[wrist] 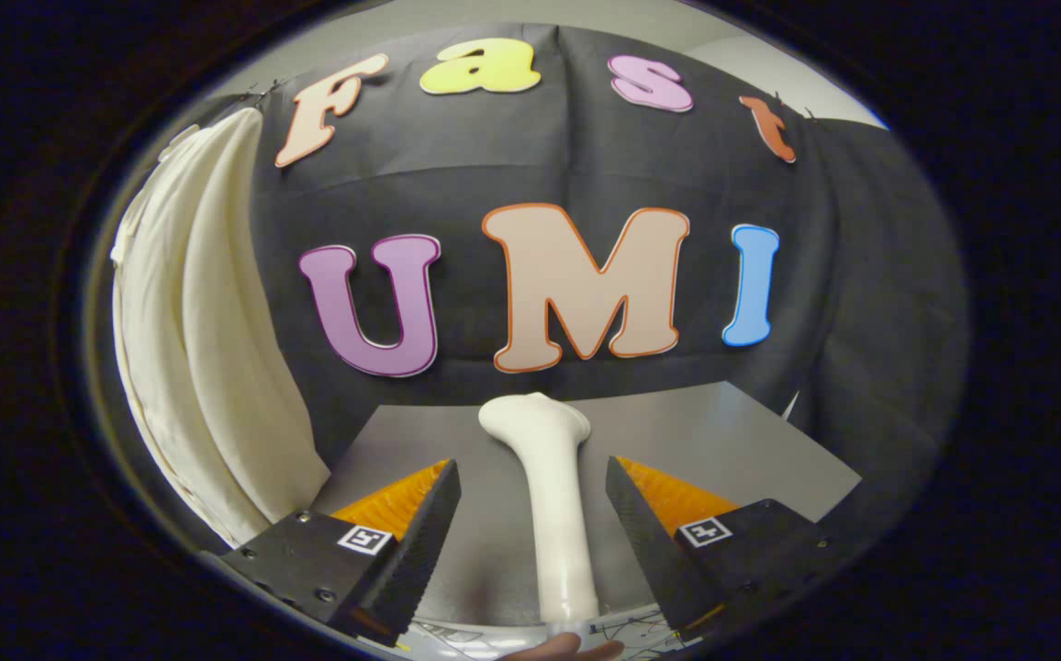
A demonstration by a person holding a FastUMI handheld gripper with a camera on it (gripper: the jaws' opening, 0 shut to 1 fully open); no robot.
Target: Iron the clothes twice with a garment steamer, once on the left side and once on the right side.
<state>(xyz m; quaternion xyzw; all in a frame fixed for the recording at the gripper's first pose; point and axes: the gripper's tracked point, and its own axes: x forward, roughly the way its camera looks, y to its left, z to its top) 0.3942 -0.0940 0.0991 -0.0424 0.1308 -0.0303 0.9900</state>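
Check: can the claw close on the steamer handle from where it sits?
Probably yes. The white steamer stands between the open claw fingers, gaps on both sides, nothing between pads and handle.

Two black wedge-shaped fingers [420,542] on the gripper [532,532], inner pads ribbed, set apart. Orange ridged panels along the outer slopes. Square black-and-white markers and small screws on the black blocks behind.

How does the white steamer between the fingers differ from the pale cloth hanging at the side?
The steamer is hard, smooth and glossy; the garment is soft and folded. The steamer lies between the open gripper fingers, untouched; the garment hangs against the wall, beyond them. Both are off-white.
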